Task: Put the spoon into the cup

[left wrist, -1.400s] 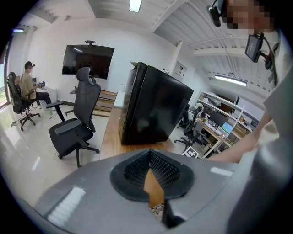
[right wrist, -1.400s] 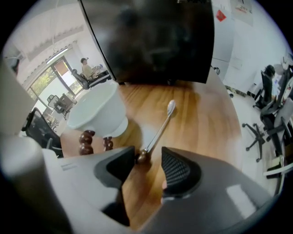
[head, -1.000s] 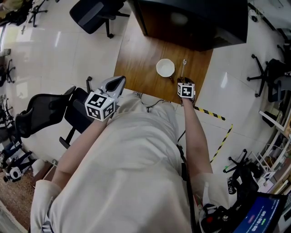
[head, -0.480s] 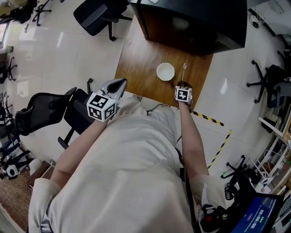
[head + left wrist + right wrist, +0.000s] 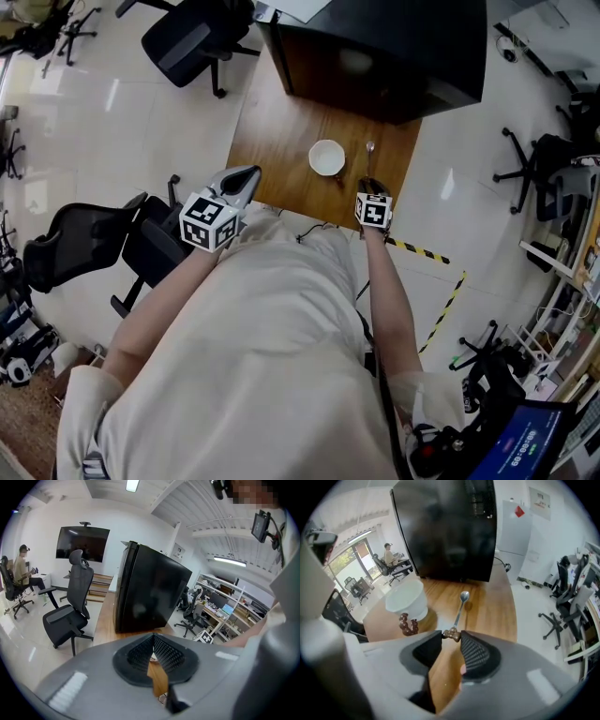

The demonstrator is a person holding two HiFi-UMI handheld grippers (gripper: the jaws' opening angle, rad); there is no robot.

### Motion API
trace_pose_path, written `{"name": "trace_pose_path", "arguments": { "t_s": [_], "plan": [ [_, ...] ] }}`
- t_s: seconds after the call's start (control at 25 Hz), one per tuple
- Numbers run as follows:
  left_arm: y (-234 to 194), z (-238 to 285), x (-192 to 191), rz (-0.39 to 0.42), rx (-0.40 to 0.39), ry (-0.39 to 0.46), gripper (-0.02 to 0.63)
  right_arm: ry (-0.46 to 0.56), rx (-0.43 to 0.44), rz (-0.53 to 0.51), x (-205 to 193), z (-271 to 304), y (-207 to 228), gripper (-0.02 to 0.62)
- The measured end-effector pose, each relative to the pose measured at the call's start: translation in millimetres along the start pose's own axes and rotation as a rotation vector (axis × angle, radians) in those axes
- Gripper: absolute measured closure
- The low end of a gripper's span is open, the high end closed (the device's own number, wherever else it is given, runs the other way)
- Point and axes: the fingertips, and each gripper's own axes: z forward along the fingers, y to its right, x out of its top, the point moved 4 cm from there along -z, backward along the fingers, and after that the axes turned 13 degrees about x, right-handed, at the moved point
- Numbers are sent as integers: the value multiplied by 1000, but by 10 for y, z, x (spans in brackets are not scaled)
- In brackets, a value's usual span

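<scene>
Right tongs [image 5: 451,633]: jaws have just been closing and are now clamped on the brown handle end of the spoon [image 5: 460,606].
Spoon: just right of the white cup [image 5: 326,157], bowl pointing away from the person, over the wooden table [image 5: 277,141].
Left tongs [image 5: 153,637]: tips together, nothing between them, by the table's near-left corner.

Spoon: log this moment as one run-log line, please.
right gripper: jaws just closed onto brown handle end of silver metal spoon | white round cup: spoon not yet in | left gripper: shut, empty
</scene>
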Motion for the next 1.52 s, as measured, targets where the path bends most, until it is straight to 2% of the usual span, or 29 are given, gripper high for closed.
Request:
{"name": "trace_pose_path", "arguments": {
  "t_s": [0.32, 0.6, 1.04, 1.52],
  "plan": [
    [90, 133, 85, -4, -29, 19, 606, 80, 68, -91, 373, -540, -289, 469],
    [177, 218, 122, -13, -44, 32, 606, 92, 126, -172, 558, -742, -605, 468],
    [221, 221, 112, -46, -43, 67, 606, -15, 217, -301, 502, -635, -1028, 468],
    [200, 102, -22, -87, -13, 82, 606, -137, 247, -367, 412, -425, -1096, 468]
  ]
}}
